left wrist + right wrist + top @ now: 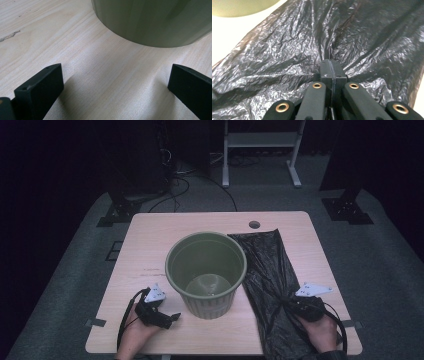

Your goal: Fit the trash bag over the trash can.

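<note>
1. Jaws of my left gripper (172, 316) stand wide apart with nothing between them, low over the worktop (150, 227) at its near left. In the left gripper view I see bare wood between the two black jaws and the ribbed foot of the green bin (155, 22) just ahead, not touched.

2. Bin (206, 272) at the middle of the worktop stands upright and unlined, its mouth open.

3. Bag next: the black bin bag (267, 270) lies flat and crumpled on the worktop just right of the bin, its far left corner close against the bin's rim, its near end running off the front edge.

4. My right gripper (292, 301) sits on the near part of the bag. In the right gripper view its jaws are pressed together on a pinched ridge of the black bin bag (287, 45), with creases fanning out from the pinch.

5. I judge the step in hand to be the pick-up of the bag, grip made, lift not yet begun.

6. The next move calls for a slow lift so the thin film does not slip or tear, then my left gripper finding the bag's mouth to spread it over the bin.
</note>
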Motion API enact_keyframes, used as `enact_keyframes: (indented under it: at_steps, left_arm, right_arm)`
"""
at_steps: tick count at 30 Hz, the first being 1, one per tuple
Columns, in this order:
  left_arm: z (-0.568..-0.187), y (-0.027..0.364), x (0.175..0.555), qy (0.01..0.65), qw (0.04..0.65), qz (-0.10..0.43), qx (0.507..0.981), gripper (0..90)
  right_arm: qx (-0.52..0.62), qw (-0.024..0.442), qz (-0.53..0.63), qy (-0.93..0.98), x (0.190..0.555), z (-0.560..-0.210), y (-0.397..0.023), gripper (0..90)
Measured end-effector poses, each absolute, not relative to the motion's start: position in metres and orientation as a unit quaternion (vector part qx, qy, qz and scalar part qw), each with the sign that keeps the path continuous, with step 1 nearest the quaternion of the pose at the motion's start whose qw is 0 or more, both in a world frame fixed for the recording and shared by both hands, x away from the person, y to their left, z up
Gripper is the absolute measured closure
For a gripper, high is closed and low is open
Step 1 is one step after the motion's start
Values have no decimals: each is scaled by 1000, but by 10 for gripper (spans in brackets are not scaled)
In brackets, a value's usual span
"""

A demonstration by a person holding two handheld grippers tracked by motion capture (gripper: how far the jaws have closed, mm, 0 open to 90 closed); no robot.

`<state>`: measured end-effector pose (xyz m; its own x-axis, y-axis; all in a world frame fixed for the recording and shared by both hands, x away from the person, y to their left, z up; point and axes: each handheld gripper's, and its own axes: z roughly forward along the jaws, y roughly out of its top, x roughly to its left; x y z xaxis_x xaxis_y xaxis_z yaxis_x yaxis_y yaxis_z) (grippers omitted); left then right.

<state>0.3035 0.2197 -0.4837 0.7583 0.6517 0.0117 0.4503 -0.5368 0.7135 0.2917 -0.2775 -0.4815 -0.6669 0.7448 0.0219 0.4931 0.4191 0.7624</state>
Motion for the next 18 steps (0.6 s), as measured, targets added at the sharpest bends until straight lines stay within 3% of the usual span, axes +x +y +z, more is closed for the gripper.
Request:
enact_keyframes:
  at_steps: [8, 15, 18]
  left_arm:
    - [-484, 220, 304, 318, 361, 140, 865, 0]
    - [-484, 220, 304, 318, 361, 140, 865, 0]
    - [-484, 220, 304, 319, 361, 140, 865, 0]
  right_arm:
    - [335, 141, 373, 853, 256, -480, -276, 900]
    - [370, 166, 378, 832, 250, -466, -282, 466]
    - [399, 171, 377, 818, 263, -460, -284, 373]
